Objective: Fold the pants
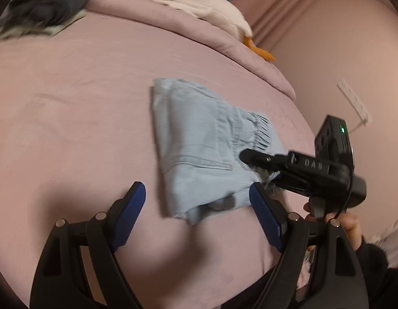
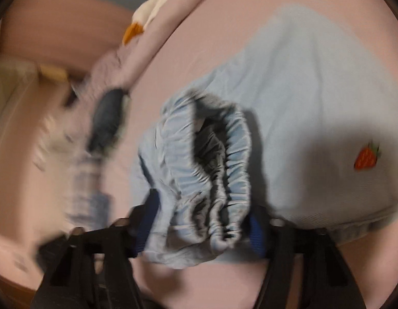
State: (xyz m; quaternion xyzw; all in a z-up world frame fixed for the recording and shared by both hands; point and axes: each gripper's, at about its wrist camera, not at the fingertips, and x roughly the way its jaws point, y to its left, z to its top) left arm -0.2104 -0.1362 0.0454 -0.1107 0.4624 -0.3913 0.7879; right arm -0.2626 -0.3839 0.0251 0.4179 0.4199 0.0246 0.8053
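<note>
Blue-padded fingers (image 1: 133, 216) of my left gripper (image 1: 196, 219) stand wide apart close to the lens, released, with nothing pinched; the near edge of the folded pants (image 1: 199, 154) lies between the tips on the bed (image 1: 70, 128). My right gripper (image 2: 199, 229) is clenched on the gathered elastic waistband (image 2: 224, 180), bunched cloth filling the space between its blue pads.

From the left wrist I see what the right one cannot give me: the whole bundle, a compact pale blue rectangle on the pink sheet, and the right gripper (image 1: 253, 164) reaching in from the right side, its black finger lying over the waistband corner, a hand (image 1: 345, 224) in a dark sleeve behind it. Farther back lie a white plush goose (image 1: 199, 2) with orange feet on the folded duvet and a dark blurred garment (image 1: 49, 2) at the far left.

The right wrist view, blurred, shows things the left does not: a small strawberry motif (image 2: 366, 157) on the cloth, and a dark sock-like item (image 2: 107, 118) beside the bed's edge.
</note>
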